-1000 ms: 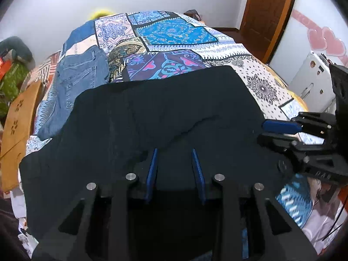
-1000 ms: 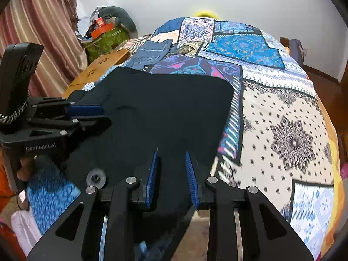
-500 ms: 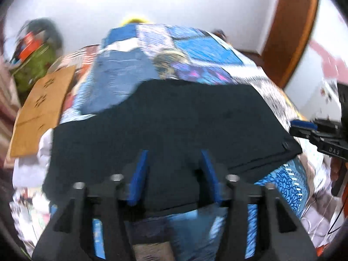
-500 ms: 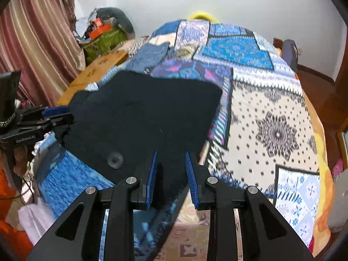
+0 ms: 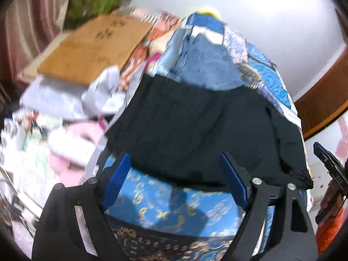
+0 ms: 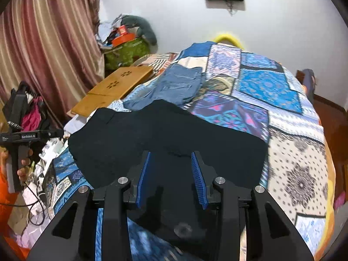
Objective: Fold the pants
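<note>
On the bed point(image 6: 293, 143), black pants point(image 6: 165, 134) lie flat; both grippers released, jaws just opening.

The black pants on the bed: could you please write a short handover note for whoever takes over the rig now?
Left gripper: jaws just opening, wide, nothing between them, off the near-left edge.
Right gripper: jaws just opening, pads off the cloth, over the near edge.
Black pants: flat on the patterned bedspread, blue jeans behind them.
Done: a fold looks laid and released.
Left: further folds, probably.
</note>
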`<state>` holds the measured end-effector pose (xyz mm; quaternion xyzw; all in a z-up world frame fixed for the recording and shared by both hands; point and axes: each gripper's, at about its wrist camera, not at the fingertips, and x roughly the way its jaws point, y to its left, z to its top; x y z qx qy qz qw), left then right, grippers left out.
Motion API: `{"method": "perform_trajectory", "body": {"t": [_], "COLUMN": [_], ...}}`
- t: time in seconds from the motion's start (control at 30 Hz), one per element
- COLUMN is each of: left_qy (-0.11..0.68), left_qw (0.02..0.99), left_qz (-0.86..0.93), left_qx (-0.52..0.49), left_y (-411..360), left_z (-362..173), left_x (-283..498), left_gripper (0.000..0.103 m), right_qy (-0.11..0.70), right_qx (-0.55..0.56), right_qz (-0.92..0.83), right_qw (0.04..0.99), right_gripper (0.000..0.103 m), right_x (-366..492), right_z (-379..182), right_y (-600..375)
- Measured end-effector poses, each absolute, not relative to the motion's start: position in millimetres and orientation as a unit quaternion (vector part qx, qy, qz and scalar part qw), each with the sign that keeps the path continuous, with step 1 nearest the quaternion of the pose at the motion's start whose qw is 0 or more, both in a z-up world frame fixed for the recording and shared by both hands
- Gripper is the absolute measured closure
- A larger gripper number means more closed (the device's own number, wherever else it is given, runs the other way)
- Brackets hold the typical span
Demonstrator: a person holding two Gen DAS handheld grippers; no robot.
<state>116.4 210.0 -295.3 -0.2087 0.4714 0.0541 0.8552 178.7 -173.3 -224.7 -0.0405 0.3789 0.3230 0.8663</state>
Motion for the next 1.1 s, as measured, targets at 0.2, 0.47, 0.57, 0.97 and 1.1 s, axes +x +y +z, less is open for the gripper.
{"method": "perform_trajectory", "body": {"t": [0.2,0.47,0.57,0.97,1.1], "left_qy": [0.516,0.508,0.509,0.528,0.517], "left_qw": [0.803,0.781,0.775,0.769,0.771], "left_qz": [0.026,-0.006,-0.011,0.111,0.113], "left_qx": [-0.297,-0.364,-0.375,-0.343,-0.354], "left_y": [228,238,239,240,247], "left_z": [-341,-364,-371,-375,-372], "left_x": [117,135,145,173,167], "left_gripper": [0.019,0.012,0.003,0.047,0.070], "right_qy": [0.401,0.440,0.447,0.442,0.442], "right_qx": [-0.066,-0.109,-0.099,-0.083,-0.079], "right_qz": [0.335,0.333,0.335,0.341,0.342], "right_qw": [0.850,0.827,0.824,0.825,0.825], "right_gripper": [0.069,0.069,0.069,0.068,0.068], "right_x": [183,188,190,188,188], "right_z": [-243,-268,-269,-271,-271], "right_y": [-142,-131,-132,-132,-132]}}
